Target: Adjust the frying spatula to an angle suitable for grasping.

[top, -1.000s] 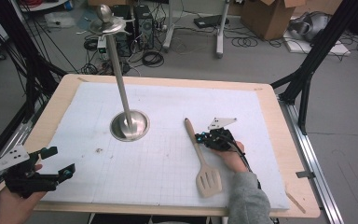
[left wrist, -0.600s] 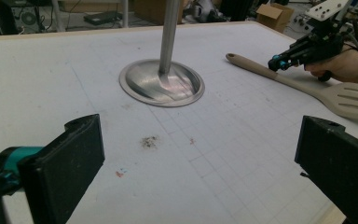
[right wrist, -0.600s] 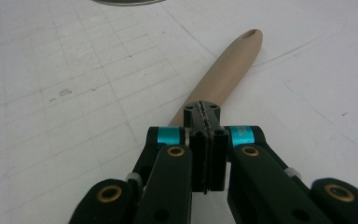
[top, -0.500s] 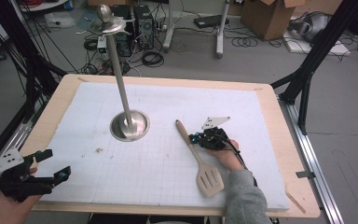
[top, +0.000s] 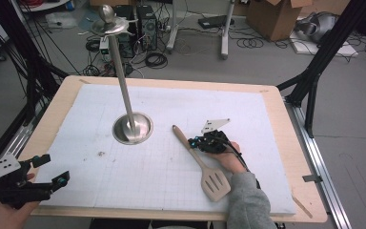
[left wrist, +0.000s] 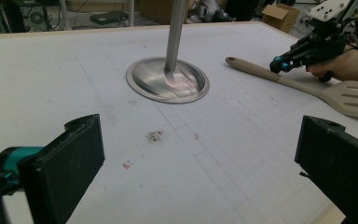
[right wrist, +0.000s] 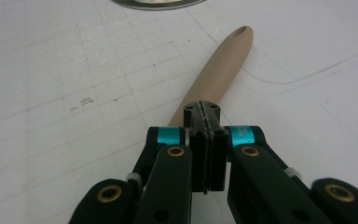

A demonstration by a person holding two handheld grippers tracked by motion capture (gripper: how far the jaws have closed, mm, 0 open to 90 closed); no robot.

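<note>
A beige slotted spatula (top: 204, 163) lies flat on the white gridded mat (top: 171, 191), head toward the near edge and handle end pointing up-left. My right gripper (top: 193, 141) is shut, its tips down against the right side of the handle; in the right gripper view the pads (right wrist: 206, 140) meet with nothing between them and the handle (right wrist: 221, 65) runs on past the right gripper (right wrist: 206, 112). My left gripper (top: 52, 169) hovers open at the near left corner, nothing between its fingers (left wrist: 70, 158). The left gripper view shows the spatula (left wrist: 307, 86) and right gripper (left wrist: 279, 63) at far right.
A metal stand with a round dish base (top: 132, 128) and a tall pole stands left of centre on the mat, close to the spatula's handle end. A small dark smudge (top: 100, 153) marks the mat. The wooden table edge (top: 310, 210) frames the mat.
The spatula's handle end has swung to the left, toward the stand's base, with the shut right gripper moving left against it. The left gripper has stayed nearly in place.
</note>
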